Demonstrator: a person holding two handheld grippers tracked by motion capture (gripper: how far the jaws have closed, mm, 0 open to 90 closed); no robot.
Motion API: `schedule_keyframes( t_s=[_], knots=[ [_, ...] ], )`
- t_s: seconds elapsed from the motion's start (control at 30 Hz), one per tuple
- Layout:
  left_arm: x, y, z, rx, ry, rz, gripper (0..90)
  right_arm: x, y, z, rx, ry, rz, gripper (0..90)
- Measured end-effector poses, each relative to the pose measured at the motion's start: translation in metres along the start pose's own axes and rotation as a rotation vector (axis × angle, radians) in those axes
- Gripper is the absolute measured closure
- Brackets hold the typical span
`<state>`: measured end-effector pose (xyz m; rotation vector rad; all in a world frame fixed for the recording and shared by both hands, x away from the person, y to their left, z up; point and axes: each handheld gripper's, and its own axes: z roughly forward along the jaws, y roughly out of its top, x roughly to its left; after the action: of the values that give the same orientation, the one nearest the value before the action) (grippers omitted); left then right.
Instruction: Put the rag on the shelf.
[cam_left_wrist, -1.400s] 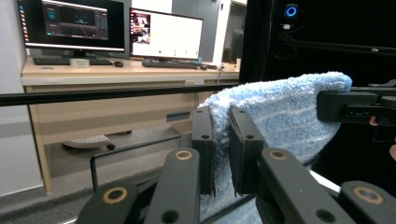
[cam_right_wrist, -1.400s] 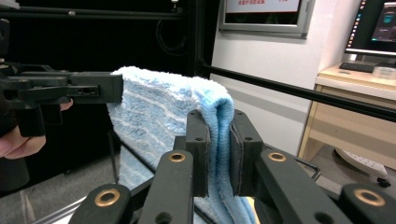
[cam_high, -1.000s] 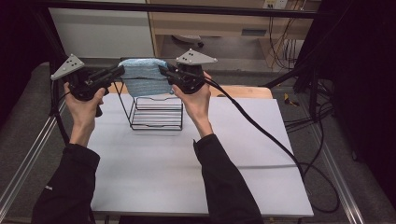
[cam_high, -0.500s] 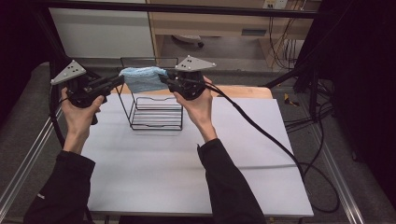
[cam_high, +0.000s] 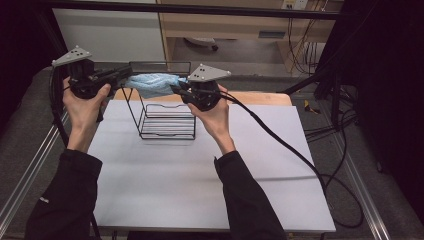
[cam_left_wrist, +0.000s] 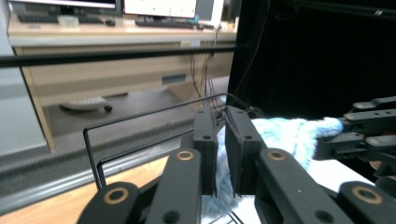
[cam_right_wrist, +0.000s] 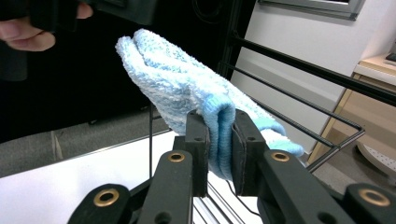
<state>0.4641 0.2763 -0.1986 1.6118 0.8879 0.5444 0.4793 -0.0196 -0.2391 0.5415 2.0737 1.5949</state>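
A light blue fluffy cloth (cam_high: 154, 84) hangs stretched between my two grippers, above a black wire rack (cam_high: 165, 120) on the white table top. My left gripper (cam_high: 122, 76) is shut on the cloth's left end; in the left gripper view the blue cloth (cam_left_wrist: 280, 140) is pinched at my left gripper (cam_left_wrist: 220, 154). My right gripper (cam_high: 176, 90) is shut on the other end; in the right gripper view the folded cloth (cam_right_wrist: 187, 88) is clamped by my right gripper (cam_right_wrist: 219, 144). The rack's top bars (cam_right_wrist: 299, 63) run just behind the cloth.
The white table top (cam_high: 175, 175) extends toward the person, with a wooden strip (cam_high: 260, 97) along its far edge. A thick black cable (cam_high: 290, 150) trails from the right gripper across the table. A desk with drawers (cam_high: 240, 25) stands behind.
Both grippers have risen and shifted slightly left, and the cloth has been bunched into a narrower roll at the top of the rack.
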Motion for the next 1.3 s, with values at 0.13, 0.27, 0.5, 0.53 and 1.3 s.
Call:
schedule_keyframes(
  t_s=[0.13,0.27,0.5,0.53,1.3],
  knots=[
    [-0.002,-0.008,0.003,0.046,-0.037,-0.003,87.9,0.0,-0.001,-0.001,0.007,0.007,0.001,77.5],
    [-0.002,-0.018,0.003,0.066,-0.056,-0.001,89.1,0.001,-0.001,-0.001,0.014,0.015,0.007,73.3],
    [-0.005,-0.031,0.001,0.102,-0.054,0.048,89.8,0.002,0.001,-0.005,0.011,0.031,0.027,59.2],
    [-0.007,-0.033,0.001,0.109,-0.05,0.06,89.8,0.003,0.001,-0.005,0.007,0.03,0.028,57.5],
    [-0.003,-0.062,0.01,0.152,-0.029,0.109,89.8,0.006,-0.013,0.01,0.18,0.067,0.122,90.0]
  ],
)
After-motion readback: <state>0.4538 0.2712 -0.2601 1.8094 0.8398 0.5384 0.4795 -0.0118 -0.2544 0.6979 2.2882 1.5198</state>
